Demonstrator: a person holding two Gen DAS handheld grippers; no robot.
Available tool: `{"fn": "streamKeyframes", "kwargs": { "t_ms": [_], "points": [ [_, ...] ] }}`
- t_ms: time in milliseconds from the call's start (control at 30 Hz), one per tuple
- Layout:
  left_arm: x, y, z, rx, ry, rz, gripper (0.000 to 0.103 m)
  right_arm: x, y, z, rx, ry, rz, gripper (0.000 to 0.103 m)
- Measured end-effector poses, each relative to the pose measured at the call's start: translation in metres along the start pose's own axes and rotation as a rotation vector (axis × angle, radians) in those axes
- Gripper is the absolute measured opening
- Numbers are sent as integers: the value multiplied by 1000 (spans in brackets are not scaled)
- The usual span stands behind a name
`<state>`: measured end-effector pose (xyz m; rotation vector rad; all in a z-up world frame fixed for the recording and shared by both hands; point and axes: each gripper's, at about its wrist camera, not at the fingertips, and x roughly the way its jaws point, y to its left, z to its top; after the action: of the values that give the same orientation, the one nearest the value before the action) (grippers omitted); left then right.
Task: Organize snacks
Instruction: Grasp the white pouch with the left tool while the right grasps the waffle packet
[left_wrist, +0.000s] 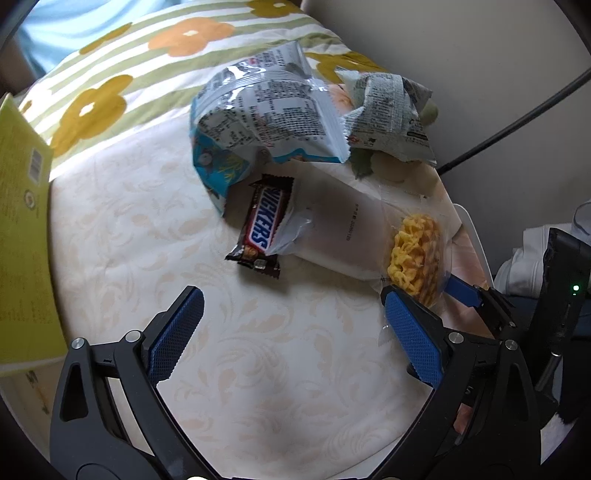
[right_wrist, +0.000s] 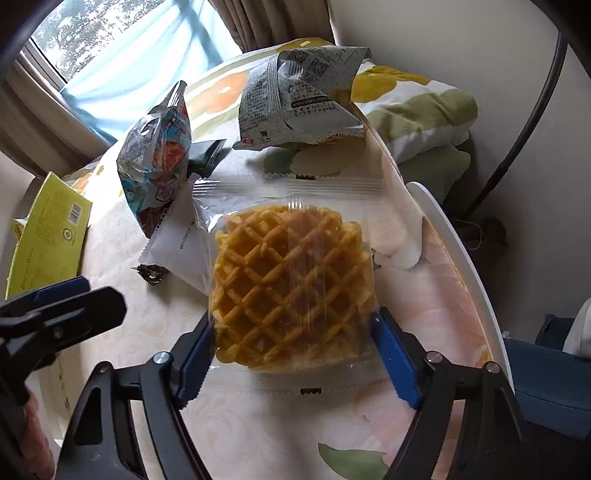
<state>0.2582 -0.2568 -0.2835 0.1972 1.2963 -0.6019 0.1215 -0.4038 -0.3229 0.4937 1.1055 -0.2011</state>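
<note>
A clear packet holding a yellow lattice waffle snack (right_wrist: 291, 288) lies on the cream tablecloth, and my right gripper (right_wrist: 291, 332) is shut on its two sides. The packet shows at the right in the left wrist view (left_wrist: 415, 254). A Snickers bar (left_wrist: 262, 227) lies in the middle of the table, partly under a white packet (left_wrist: 340, 229). A blue and silver chip bag (left_wrist: 266, 118) and a grey printed bag (left_wrist: 391, 114) lie behind. My left gripper (left_wrist: 291, 321) is open and empty, hovering in front of the Snickers bar.
A yellow-green box (left_wrist: 22, 236) stands at the table's left edge. A floral striped cushion (left_wrist: 122, 70) lies behind the bags. The round table's white rim (right_wrist: 454, 236) curves along the right, with a dark cable (right_wrist: 532, 122) and the wall beyond it.
</note>
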Motion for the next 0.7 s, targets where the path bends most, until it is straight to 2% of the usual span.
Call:
{"fn": "streamKeyframes", "kwargs": {
  "t_ms": [167, 300, 633, 700],
  "points": [
    [8, -9, 5, 44, 5, -3, 98, -8, -10, -8, 70, -2, 76, 73],
    [14, -15, 12, 66, 4, -7, 98, -16, -15, -18, 97, -10, 105, 72],
    [36, -33, 26, 130, 14, -12, 98, -38, -19, -40, 138, -21, 140, 72],
    [43, -38, 28, 157, 12, 14, 98, -41, -21, -43, 150, -26, 150, 72]
  ]
}}
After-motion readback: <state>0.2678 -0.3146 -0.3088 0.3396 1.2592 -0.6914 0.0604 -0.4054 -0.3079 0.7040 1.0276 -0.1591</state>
